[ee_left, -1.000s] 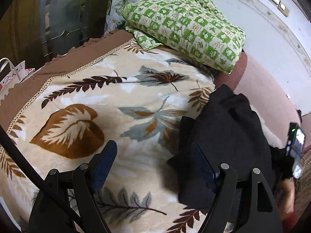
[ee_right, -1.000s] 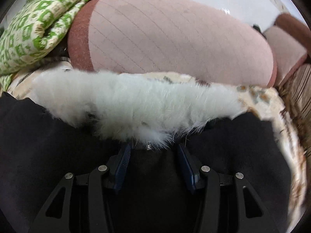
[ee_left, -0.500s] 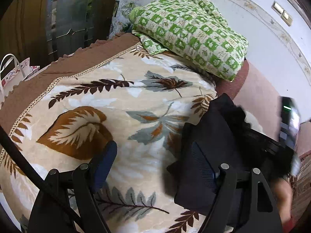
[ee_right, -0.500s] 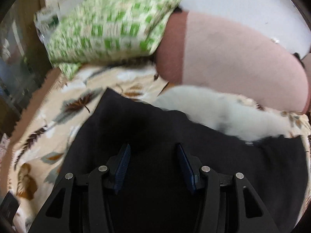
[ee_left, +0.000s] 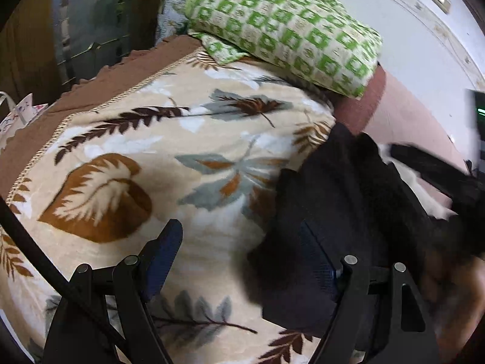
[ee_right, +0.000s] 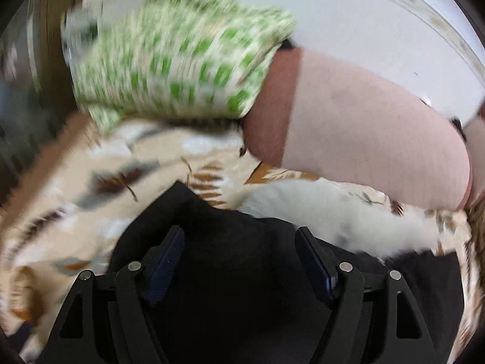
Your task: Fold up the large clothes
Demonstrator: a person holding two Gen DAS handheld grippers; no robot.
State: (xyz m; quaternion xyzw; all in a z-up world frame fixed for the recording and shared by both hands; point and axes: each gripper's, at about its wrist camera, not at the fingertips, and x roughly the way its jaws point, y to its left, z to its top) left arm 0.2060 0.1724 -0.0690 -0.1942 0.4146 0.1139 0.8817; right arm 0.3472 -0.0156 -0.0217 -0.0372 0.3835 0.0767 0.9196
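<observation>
Right gripper (ee_right: 241,253): two black fingers (ee_right: 165,250) with dark blue pads, spread wide after just opening, nothing pressed between them; only black cloth lies below the gap.
Black garment (ee_right: 242,303): large, dark, fills the near centre, one corner pointing to the far side.
White fur trim (ee_right: 333,212): along the garment's far right edge, touching it.
Leaf-print blanket (ee_right: 91,182): cream with brown and grey leaves, under the garment, spreading left.
Green-and-cream checked bedding (ee_right: 175,57): bundled at far left, blurred.
Pink cushion (ee_right: 363,127): far right, darker band at its left end.
White wall (ee_right: 348,15): behind.
</observation>
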